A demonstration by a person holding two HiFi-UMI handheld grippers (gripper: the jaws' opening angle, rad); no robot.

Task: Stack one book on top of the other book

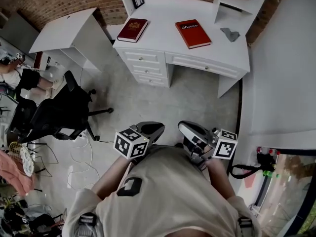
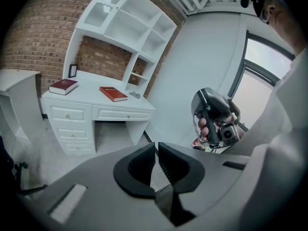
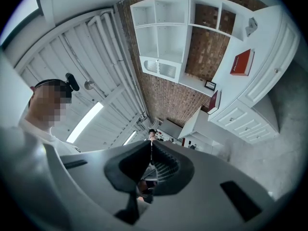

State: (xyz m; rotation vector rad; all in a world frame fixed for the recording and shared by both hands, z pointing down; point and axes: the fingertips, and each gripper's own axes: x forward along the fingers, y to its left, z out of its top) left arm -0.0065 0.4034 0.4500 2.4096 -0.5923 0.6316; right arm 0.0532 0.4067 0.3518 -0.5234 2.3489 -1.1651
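Observation:
Two books lie apart on the white desk (image 1: 217, 53): a dark red book (image 1: 132, 29) at its left and a brighter red book (image 1: 193, 33) near the middle. Both grippers are held close to the person's body, far from the desk. My left gripper (image 1: 154, 128) is shut with nothing in it. My right gripper (image 1: 186, 129) also has its jaws together and is empty. The left gripper view shows the dark red book (image 2: 63, 86), the red book (image 2: 113, 94) and the shut left gripper (image 2: 157, 147). The right gripper view is tilted: right gripper (image 3: 150, 145), red book (image 3: 242, 62), dark red book (image 3: 214, 100).
A black office chair (image 1: 54, 115) stands on the floor at the left, with cables (image 1: 79, 159) beside it. On the desk are a small picture frame (image 1: 138, 0) and a grey object (image 1: 230, 33). A second white desk (image 1: 64, 28) stands at the left. A person (image 1: 19, 75) sits at the far left.

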